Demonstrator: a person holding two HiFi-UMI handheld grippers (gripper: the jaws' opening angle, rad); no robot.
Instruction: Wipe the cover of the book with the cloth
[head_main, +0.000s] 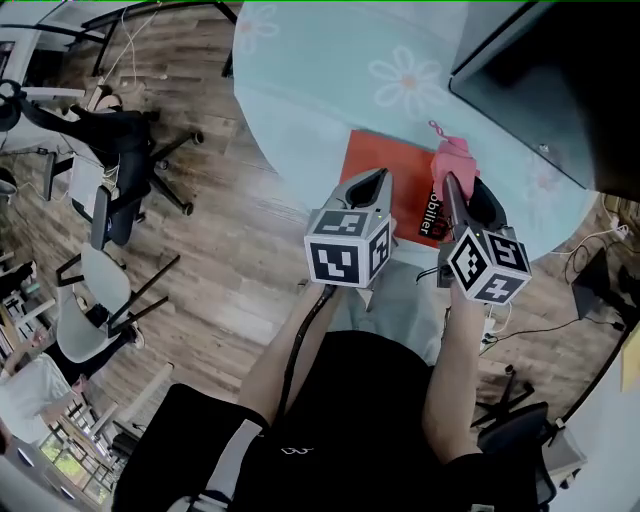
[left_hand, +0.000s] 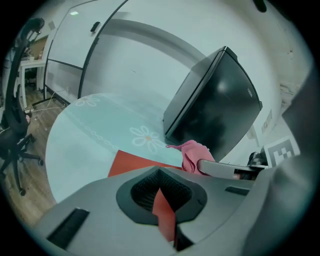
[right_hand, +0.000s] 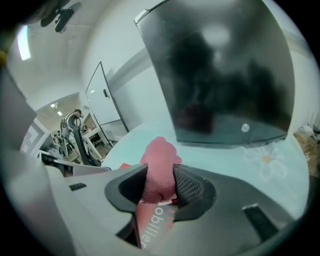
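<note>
A round desk (head_main: 330, 60) under a pale blue-green cover printed with white daisies stands on a wood-plank floor (head_main: 230, 250). A large dark box (head_main: 540, 80) fills the desk's far right edge. A black office chair (head_main: 120, 150) and pale chairs (head_main: 95, 300) stand off the desk's left edge, and cables (head_main: 590, 250) trail off its right. White walls and a glass partition (left_hand: 70, 45) close the room. A ceiling light (right_hand: 22, 42) glows.

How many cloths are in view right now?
1: the pink cloth, pinched in the right gripper at the edge of the book. Others could hide behind the dark screen.
</note>
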